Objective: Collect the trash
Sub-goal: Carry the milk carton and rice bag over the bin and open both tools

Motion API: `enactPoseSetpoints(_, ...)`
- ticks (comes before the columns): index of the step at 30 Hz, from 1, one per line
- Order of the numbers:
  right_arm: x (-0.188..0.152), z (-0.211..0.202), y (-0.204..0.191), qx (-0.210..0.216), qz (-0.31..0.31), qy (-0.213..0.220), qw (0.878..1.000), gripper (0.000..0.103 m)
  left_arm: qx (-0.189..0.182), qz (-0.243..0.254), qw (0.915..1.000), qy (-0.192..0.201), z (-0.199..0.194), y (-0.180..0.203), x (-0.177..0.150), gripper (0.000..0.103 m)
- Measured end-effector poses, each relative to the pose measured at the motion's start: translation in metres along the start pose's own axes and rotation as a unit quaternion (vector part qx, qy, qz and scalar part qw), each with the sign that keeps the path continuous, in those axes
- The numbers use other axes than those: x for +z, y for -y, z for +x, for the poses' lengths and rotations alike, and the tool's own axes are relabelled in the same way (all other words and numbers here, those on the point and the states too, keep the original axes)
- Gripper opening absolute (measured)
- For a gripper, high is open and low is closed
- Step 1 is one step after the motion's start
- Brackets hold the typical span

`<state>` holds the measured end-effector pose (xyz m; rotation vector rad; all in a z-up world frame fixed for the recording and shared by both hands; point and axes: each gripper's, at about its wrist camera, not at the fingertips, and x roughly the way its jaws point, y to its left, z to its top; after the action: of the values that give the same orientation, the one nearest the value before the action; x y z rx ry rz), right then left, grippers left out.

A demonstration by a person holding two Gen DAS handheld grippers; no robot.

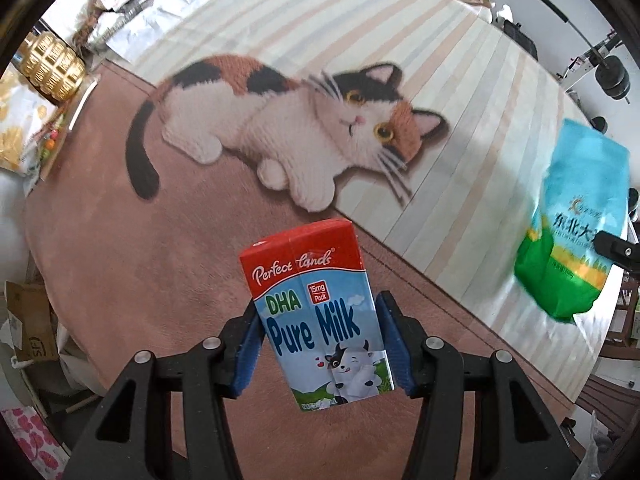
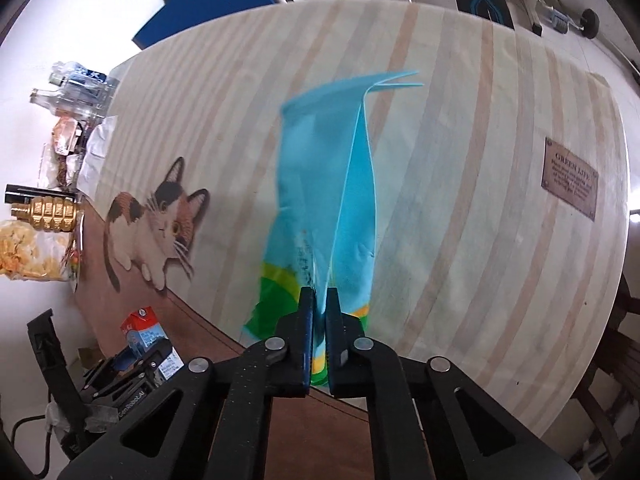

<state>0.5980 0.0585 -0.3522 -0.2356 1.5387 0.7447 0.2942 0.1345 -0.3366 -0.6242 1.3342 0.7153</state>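
On the far left, past the rug's edge, we see a gold bottle (image 1: pixel 54 66) lying beside a bag of yellow snacks (image 1: pixel 16 136), with clear plastic bottles (image 2: pixel 78 86) a little farther along the same side. The round rug (image 1: pixel 132 248) covers the floor below us, brown on one part and pale with stripes on the other, and a printed calico cat (image 1: pixel 288 128) stretches across the line where the two colours meet. Our left tongs (image 1: pixel 318 344) point straight down and are clenched on a milk carton (image 1: pixel 316 320), their blue pads pressing its two narrow sides; the carton has a red top, the words "Pure Milk" and a cartoon cow, and it hangs clear of the brown part of the rug. In the right wrist view the same carton (image 2: pixel 146 330) shows low on the left, held in the other tool. Farther right, our right tongs (image 2: pixel 318 312) are pinched tight on the lower, green and yellow end of an empty blue bag (image 2: pixel 332 184), which sticks out away from the camera over the striped part of the rug, its far end split open. The left wrist view shows that bag (image 1: pixel 576 224) blurred at the right edge. On the far right of the rug sits a brown label (image 2: pixel 570 178) with pale lettering.
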Motion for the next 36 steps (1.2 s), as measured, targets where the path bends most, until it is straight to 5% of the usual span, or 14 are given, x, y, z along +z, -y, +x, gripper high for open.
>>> enactPoseSetpoints(8, -0.023, -0.026, -0.016, 0.009, -0.028, 0.014, 0.999, 0.003, -0.009, -0.003, 0.9988, 0.047, -0.049, -0.002, -0.012, 0.051)
enactPoseSetpoints(16, -0.081, -0.052, -0.058, 0.034, -0.067, 0.018, 0.997, 0.003, -0.022, -0.02, 0.996, 0.085, -0.079, -0.05, -0.035, 0.051)
enactPoseSetpoints(22, -0.152, -0.064, -0.103, 0.058, -0.102, 0.019, 0.993, 0.003, -0.04, -0.05, 0.9928, 0.101, -0.106, -0.108, -0.102, 0.051)
enactPoseSetpoints(29, -0.288, -0.048, -0.171, 0.09, -0.146, -0.012, 0.985, 0.003, -0.041, -0.109, 0.9881, 0.1, -0.123, -0.212, -0.22, 0.051)
enactPoseSetpoints(36, -0.41, 0.032, -0.222, 0.083, -0.187, -0.092, 0.975, 0.003, -0.03, -0.178, 0.9832, 0.03, -0.056, -0.306, -0.32, 0.051)
